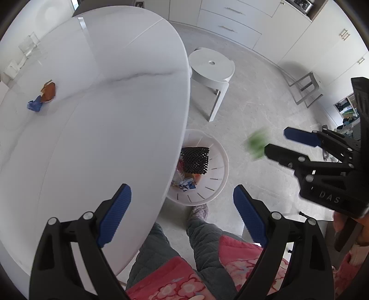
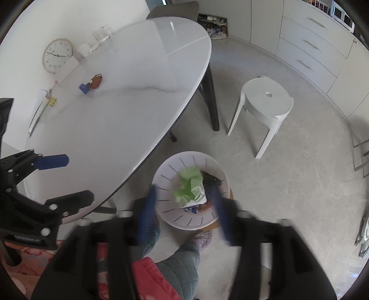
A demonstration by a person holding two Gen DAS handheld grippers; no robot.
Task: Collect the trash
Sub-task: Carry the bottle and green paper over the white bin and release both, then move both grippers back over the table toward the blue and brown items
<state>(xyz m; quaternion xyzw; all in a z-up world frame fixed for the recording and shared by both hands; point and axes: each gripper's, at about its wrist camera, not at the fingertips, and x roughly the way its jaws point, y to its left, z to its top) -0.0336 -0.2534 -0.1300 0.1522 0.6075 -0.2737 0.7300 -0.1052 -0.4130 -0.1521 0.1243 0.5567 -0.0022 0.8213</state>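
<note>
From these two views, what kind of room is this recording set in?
Probably a home dining or kitchen area: an oval white table against the wall, a run of pale drawers and cabinets, a white plastic stool, and shoes on a low shelf.

White oval marble-look table (image 2: 129, 97), glossy, with a grey vein across the middle. Near the vein, toward the wall side: an orange-brown wrapper (image 2: 96, 82) touching a crumpled blue scrap (image 2: 84, 88). Farther from the vein, along the wall edge: clear glass containers (image 2: 102, 34), a round clock (image 2: 57, 55), papers with yellow clips (image 2: 43, 106). Grey floor (image 2: 288, 184) below, bearing a white slotted bin (image 2: 168, 214) just beside the table's near edge and a white stool (image 2: 265, 106) well apart.
</note>
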